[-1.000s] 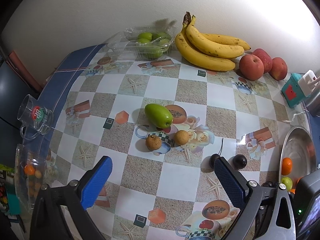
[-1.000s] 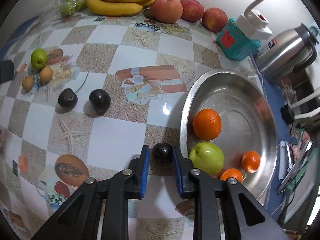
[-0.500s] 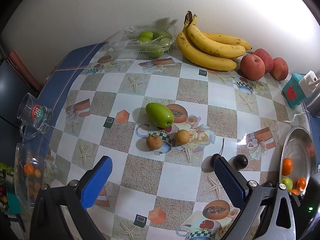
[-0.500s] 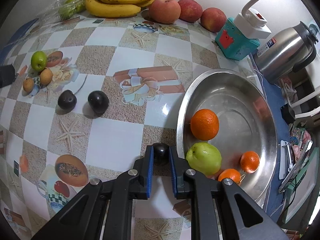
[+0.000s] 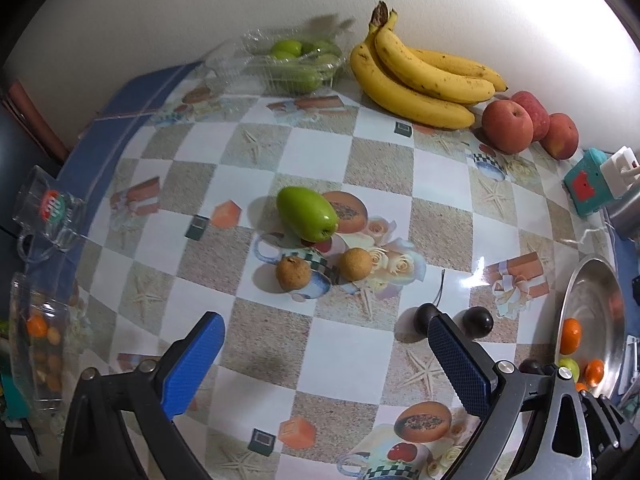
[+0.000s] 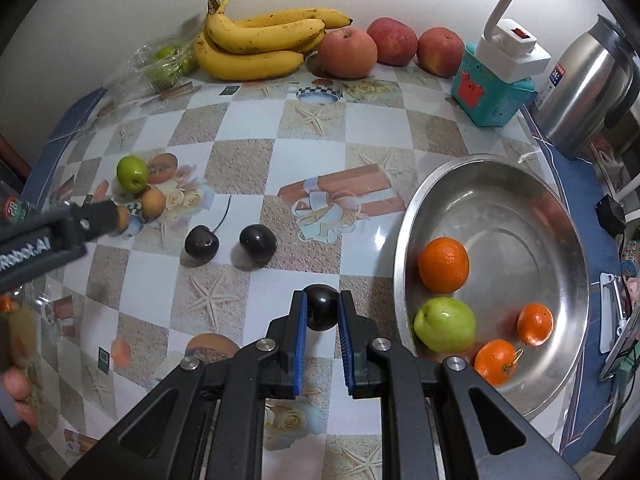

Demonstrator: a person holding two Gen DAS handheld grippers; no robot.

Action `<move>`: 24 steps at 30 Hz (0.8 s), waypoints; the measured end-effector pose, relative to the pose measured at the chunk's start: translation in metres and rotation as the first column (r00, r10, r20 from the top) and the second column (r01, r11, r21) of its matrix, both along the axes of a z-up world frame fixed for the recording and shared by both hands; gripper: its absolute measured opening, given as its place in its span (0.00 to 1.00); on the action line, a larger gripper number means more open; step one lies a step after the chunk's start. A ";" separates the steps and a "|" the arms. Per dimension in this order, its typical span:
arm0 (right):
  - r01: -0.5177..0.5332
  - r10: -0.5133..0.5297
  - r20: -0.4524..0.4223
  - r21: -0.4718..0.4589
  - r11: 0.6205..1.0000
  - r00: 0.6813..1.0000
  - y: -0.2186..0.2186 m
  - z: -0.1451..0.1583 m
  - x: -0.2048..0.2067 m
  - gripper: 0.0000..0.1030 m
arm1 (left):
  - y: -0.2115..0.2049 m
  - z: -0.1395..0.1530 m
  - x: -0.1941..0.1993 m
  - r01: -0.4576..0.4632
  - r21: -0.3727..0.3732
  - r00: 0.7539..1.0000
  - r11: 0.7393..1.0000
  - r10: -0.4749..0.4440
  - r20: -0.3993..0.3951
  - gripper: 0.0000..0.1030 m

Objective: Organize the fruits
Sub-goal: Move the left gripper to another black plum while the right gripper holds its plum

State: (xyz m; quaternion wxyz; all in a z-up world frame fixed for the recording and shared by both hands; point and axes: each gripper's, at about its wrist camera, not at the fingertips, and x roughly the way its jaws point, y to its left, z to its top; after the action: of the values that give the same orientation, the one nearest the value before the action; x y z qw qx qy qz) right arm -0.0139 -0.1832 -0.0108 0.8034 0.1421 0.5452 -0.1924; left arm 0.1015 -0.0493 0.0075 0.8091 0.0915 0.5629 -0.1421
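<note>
Because the right hand-held gripper (image 6: 322, 316) had its blue pads pressed against both sides of a small dark fruit (image 6: 322, 306) at lower centre of the right wrist frame, that fruit was secured for transfer; whether it was clear of the counter (image 6: 248, 128) cannot be told. The grip sat just left of the steel bowl (image 6: 516, 200) rim, so only a short carry appeared to be required. Inside the bowl, at the right of the frame, lay a large orange (image 6: 443, 265), a green apple (image 6: 445, 324) and two small oranges (image 6: 535, 324), which indicated that the bowl served as the collection point.

The left hand-held gripper (image 5: 324, 354) stood wide open with nothing between its jaws, low in the left wrist frame, probably positioned for a later pick. Two more dark fruits (image 6: 258, 243) rested side by side at centre left of the right wrist frame, one bearing a stem. Beyond them a green fruit (image 5: 307, 214) and two small brown fruits (image 5: 293, 273) were grouped at mid-frame. Bananas (image 6: 260, 38), three red apples (image 6: 347, 53) and a clear tray of green fruit (image 5: 296, 66) lined the wall along the upper edge, not yet sorted.
</note>
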 end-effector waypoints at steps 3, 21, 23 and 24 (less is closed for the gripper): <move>0.008 -0.008 0.004 0.013 1.000 1.000 -0.005 -0.001 0.000 0.15 | -0.006 -0.004 0.001 0.008 -0.034 1.000 0.999 -0.009 -0.020 0.94; 0.036 -0.038 0.042 0.044 0.998 0.998 -0.016 0.008 -0.007 0.15 | -0.045 -0.033 0.000 0.134 -0.147 0.982 0.980 -0.151 -0.112 0.49; 0.037 -0.039 0.045 0.045 0.998 0.998 -0.016 0.008 -0.007 0.15 | -0.049 -0.034 0.000 0.151 -0.139 0.981 0.979 -0.166 -0.103 0.48; 0.038 -0.040 0.046 0.045 0.998 0.998 -0.017 0.009 -0.008 0.15 | -0.052 -0.035 -0.001 0.161 -0.133 0.979 0.978 -0.175 -0.101 0.47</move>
State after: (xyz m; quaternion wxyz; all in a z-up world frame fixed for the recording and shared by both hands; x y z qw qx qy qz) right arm -0.0214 -0.1998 -0.0018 0.8088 0.1747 0.5275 -0.1926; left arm 0.1003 -0.1013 -0.0275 0.7653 0.0800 0.5879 -0.2495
